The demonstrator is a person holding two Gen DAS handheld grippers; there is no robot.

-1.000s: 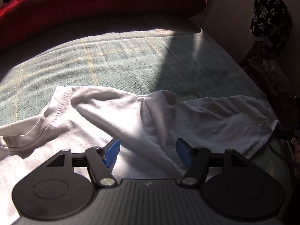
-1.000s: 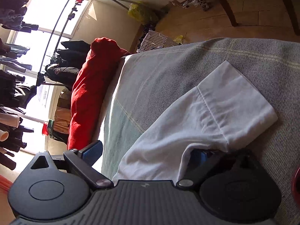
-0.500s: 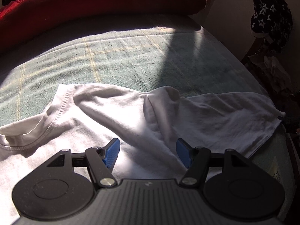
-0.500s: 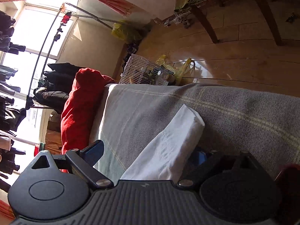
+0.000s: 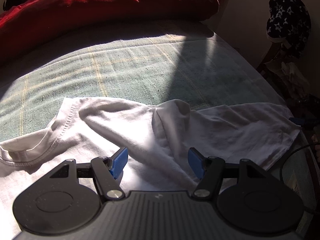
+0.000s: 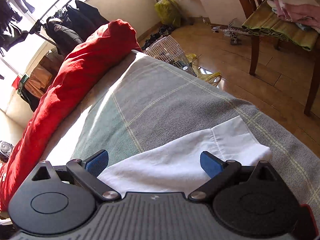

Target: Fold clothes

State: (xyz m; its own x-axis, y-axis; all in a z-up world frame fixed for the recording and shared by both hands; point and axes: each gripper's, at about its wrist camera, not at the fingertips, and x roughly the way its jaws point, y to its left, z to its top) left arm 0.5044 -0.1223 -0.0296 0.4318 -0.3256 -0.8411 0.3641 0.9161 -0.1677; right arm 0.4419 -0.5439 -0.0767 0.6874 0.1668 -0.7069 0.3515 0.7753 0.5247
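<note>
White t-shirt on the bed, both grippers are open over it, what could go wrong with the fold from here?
1. The t-shirt has a raised ridge near the shoulder; folding over it would likely lock in a crease.
2. The sleeve lies close to the edge of the bed; a tug might drag it off.
3. The left gripper and right gripper both stand open, gripping nothing, so a careless pinch may catch the blanket too.
</note>
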